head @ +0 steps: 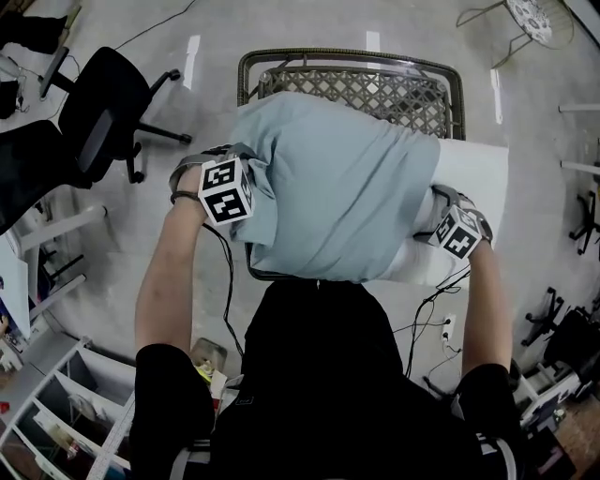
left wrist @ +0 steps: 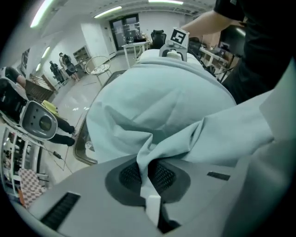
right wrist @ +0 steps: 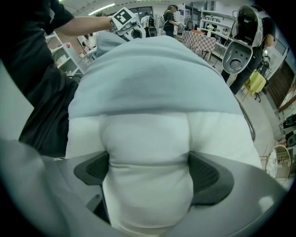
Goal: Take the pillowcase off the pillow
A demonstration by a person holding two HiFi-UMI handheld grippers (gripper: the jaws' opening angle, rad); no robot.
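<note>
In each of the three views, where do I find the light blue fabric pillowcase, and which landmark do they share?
Head view: the light blue fabric pillowcase fills the centre.
Left gripper view: it fills the middle; the left tool pinches a fold.
Right gripper view: upper middle, above the white stuffed pillow that the right tool squeezes.
Shared landmark: the person's black shirt.

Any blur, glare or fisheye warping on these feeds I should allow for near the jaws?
Head view: sharp, evenly lit, no glare on the pale blue fabric pillowcase. Left gripper view: heavy fisheye, dark corners, ceiling lights bright; the fold pinched in the left gripper is clear. Right gripper view: same warping; the white pillow in the right gripper is bright, not washed out.
</note>
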